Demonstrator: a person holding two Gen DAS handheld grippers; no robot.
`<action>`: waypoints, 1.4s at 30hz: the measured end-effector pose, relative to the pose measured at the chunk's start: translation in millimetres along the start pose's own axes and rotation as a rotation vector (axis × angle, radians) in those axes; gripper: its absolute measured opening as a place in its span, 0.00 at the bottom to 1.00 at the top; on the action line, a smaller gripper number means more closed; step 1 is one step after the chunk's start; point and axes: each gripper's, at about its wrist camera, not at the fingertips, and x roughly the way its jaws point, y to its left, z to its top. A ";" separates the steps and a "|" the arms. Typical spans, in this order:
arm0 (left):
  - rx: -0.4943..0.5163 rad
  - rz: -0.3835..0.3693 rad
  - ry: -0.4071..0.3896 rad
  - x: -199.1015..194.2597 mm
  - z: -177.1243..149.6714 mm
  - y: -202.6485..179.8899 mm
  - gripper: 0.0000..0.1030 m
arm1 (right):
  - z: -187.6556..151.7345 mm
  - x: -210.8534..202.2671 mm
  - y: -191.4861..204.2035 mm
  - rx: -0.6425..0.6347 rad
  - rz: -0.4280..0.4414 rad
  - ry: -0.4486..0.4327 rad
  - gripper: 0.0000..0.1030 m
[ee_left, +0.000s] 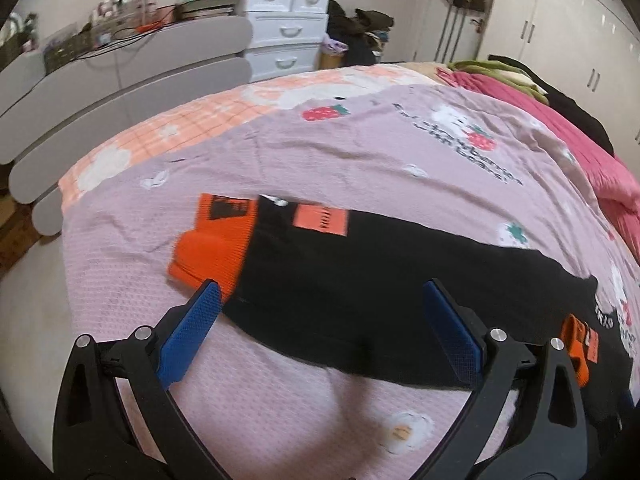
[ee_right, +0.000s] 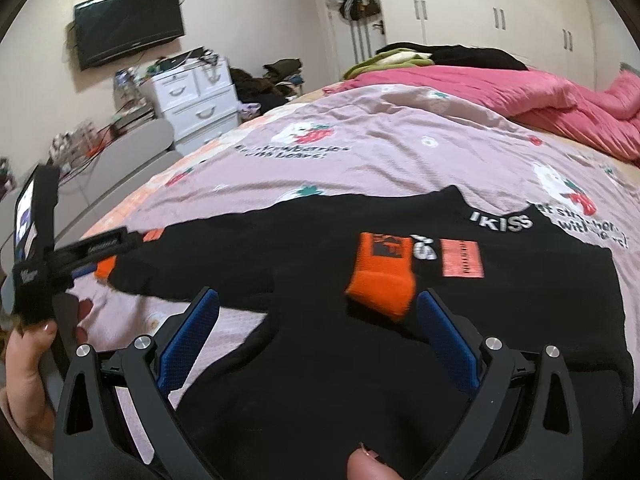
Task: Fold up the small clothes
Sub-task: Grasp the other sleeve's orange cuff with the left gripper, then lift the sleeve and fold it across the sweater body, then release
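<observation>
The black garment (ee_right: 360, 360) runs out of the right wrist view at 6 o'clock. Its orange cuff (ee_left: 212, 240) at 9 o'clock is motion-blurred, the label print (ee_left: 320, 220) unreadable.

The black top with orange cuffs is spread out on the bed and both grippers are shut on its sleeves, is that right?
Not quite. The black top with orange cuffs is spread on the bed, but neither gripper is shut on it. The left wrist view shows the left gripper open above one sleeve, and the right wrist view shows the right gripper open too.
</observation>
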 end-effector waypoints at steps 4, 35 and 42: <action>-0.032 0.024 0.015 7.1 1.8 13.7 0.91 | -3.4 3.8 19.0 -0.044 0.034 0.007 0.96; -0.179 -0.168 -0.013 36.7 14.0 52.1 0.12 | -8.6 11.1 7.6 0.029 0.041 0.039 0.96; -0.144 -0.273 -0.109 4.4 23.1 36.4 0.04 | -2.0 2.0 -12.8 0.081 0.017 0.012 0.96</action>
